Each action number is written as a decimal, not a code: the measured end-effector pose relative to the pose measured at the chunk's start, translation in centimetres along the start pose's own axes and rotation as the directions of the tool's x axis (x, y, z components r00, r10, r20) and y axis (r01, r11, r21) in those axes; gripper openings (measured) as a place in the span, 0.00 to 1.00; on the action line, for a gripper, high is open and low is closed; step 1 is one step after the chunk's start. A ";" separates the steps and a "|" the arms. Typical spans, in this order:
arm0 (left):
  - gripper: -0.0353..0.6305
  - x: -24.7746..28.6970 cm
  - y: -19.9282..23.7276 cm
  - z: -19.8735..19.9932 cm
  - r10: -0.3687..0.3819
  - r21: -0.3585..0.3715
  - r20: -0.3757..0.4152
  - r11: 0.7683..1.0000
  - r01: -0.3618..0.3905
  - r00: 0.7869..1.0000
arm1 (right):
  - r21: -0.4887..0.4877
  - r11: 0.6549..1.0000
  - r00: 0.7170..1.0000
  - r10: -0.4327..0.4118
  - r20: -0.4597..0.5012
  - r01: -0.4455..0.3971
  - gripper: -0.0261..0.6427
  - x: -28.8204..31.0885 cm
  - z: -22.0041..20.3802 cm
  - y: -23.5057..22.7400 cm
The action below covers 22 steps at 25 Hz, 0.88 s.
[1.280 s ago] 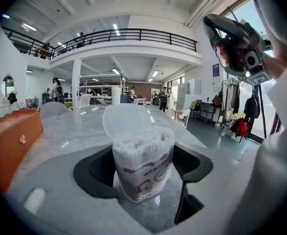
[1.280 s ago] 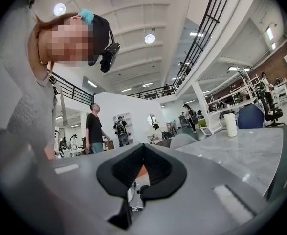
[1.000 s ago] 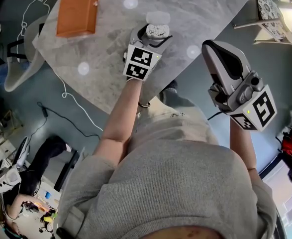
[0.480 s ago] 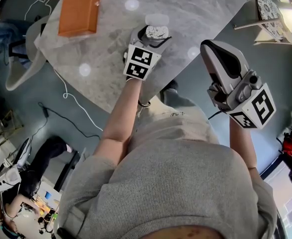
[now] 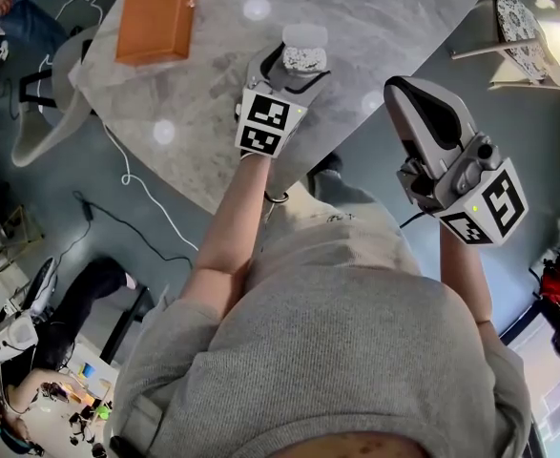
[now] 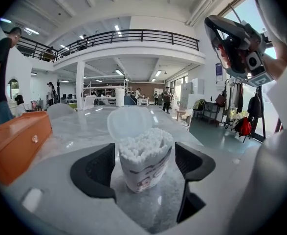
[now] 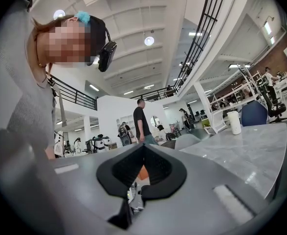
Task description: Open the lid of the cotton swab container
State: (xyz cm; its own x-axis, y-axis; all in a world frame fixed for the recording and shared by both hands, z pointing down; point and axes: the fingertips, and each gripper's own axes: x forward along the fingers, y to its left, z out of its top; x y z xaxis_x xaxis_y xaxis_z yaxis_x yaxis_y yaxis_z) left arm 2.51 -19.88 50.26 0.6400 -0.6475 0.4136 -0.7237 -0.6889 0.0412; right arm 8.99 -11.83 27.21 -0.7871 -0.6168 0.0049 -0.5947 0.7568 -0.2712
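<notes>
Cotton swab container (image 6: 142,173), lid (image 6: 128,123) raised, stands free between the left gripper (image 6: 145,163)'s just-widened fingers, a gap only that gripper's view shows; the right gripper (image 7: 142,173)'s fingers are pressed together, empty.

The head view looks steeply down from above the person onto the marble table (image 5: 213,84) near its front edge. The left gripper view sits low and close above that table, facing across it. Both views share the cotton swab container (image 6: 143,158) and the orange box (image 5: 155,15). The right gripper view faces level, with the table's surface at its right.
</notes>
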 end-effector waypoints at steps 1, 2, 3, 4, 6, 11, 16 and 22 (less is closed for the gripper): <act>0.64 -0.2 -0.2 0.2 0.001 0.003 0.007 1.000 -0.001 1.000 | 0.001 1.000 1.000 0.001 0.000 -0.001 0.04 0.0 -0.1 0.0; 0.64 -0.5 -0.3 0.3 0.002 0.007 0.013 1.000 -0.003 1.000 | 0.002 1.000 1.000 0.003 0.001 -0.003 0.04 0.0 -0.1 0.1; 0.64 -0.8 -0.5 0.5 0.006 0.013 0.020 1.000 -0.006 1.000 | 0.004 1.000 1.000 0.004 0.001 -0.004 0.04 0.1 -0.2 0.1; 0.64 -1.2 -0.7 0.6 0.012 0.019 0.027 1.000 -0.012 1.000 | 0.005 1.000 1.000 0.005 0.001 -0.005 0.04 0.1 -0.2 0.1; 0.64 -1.9 -0.9 1.0 0.029 0.025 0.048 0.999 -0.030 0.998 | 0.005 1.000 1.000 0.009 -0.001 -0.009 0.04 0.3 -0.4 0.2; 0.64 -3.9 -1.4 2.2 0.052 0.025 0.101 0.998 -0.055 0.994 | 0.005 1.000 1.000 0.021 -0.001 -0.021 0.04 0.4 -0.6 0.4; 0.63 -5.8 -2.0 4.0 0.066 0.016 0.154 0.997 -0.069 0.986 | -0.026 0.999 1.000 0.025 -0.012 -0.025 0.04 0.6 -0.8 0.7; 0.61 -7.8 -2.8 6.6 0.060 0.023 0.200 0.998 -0.066 0.978 | -0.023 0.999 1.000 0.029 -0.006 -0.029 0.04 0.8 -0.9 0.8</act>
State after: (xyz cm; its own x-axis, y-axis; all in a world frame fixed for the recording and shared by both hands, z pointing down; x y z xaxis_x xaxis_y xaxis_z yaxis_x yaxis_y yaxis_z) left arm 1.26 -15.11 40.91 0.6339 -0.7399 0.2252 -0.7582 -0.6519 -0.0074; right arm 7.69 -11.52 27.90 -0.8052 -0.5930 0.0026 -0.5749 0.7795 -0.2486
